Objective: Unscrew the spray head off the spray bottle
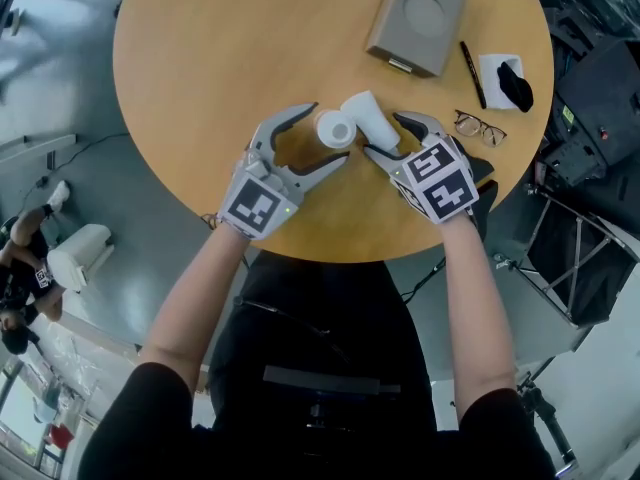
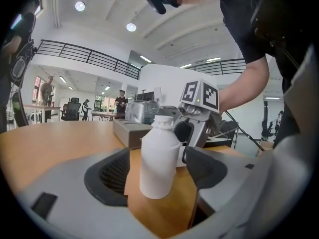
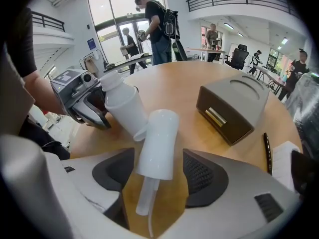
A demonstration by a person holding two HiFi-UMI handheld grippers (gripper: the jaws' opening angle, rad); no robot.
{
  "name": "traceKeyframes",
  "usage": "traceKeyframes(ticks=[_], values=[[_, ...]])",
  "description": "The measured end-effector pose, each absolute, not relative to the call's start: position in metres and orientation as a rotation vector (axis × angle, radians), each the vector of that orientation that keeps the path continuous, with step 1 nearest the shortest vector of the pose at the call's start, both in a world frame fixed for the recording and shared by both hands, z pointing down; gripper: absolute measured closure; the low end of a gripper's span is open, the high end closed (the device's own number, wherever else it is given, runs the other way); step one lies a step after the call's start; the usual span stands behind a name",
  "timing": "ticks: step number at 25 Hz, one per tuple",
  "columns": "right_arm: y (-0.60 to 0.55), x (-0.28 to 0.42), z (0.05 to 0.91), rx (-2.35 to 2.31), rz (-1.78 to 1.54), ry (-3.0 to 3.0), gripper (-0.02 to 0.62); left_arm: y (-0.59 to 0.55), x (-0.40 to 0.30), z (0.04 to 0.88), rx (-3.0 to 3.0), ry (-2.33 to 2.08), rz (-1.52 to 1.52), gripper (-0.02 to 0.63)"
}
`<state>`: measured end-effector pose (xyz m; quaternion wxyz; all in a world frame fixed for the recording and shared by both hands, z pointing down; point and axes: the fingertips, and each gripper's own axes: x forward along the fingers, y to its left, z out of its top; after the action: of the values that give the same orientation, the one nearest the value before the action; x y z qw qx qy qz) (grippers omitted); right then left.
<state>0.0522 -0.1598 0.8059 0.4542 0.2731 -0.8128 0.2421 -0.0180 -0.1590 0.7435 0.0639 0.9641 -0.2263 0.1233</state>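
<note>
Gaping released, the left claw [image 1: 326, 134] flanks the bottle [image 2: 159, 158], upright on the tabletop [image 1: 220, 58]. The right claw [image 1: 385, 135], equally slack, flanks the detached spray head [image 3: 158, 143], lying just beside the bottle.

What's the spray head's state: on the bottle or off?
Off. The spray head sits between the right gripper's open fingers, pump stem exposed; the bottle stands with a bare neck.
</note>
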Motion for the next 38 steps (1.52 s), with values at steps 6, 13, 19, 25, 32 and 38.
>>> traceKeyframes(ticks=[6, 13, 19, 25, 32, 38], values=[[-0.16, 0.044, 0.762, 0.674, 0.551, -2.057, 0.275, -0.152, -0.03, 0.705, 2.903, -0.693, 0.422, 0.242], [-0.149, 0.018, 0.674, 0.752, 0.598, -2.284, 0.275, -0.134, -0.04, 0.629, 2.888, -0.659, 0.395, 0.256], [-0.124, 0.002, 0.574, 0.835, 0.661, -2.487, 0.308, -0.115, -0.059, 0.547, 2.839, -0.627, 0.346, 0.267], [-0.094, -0.017, 0.469, 0.838, 0.518, -2.717, 0.361, -0.1, -0.076, 0.467, 2.838, -0.602, 0.267, 0.3], [-0.057, -0.048, 0.384, 0.663, 0.444, -2.965, 0.374, -0.074, -0.079, 0.39, 2.868, -0.545, 0.106, 0.439], [-0.042, -0.038, 0.327, 0.717, 0.256, -3.034, 0.472, -0.053, -0.066, 0.35, 2.875, -0.582, 0.108, 0.504]])
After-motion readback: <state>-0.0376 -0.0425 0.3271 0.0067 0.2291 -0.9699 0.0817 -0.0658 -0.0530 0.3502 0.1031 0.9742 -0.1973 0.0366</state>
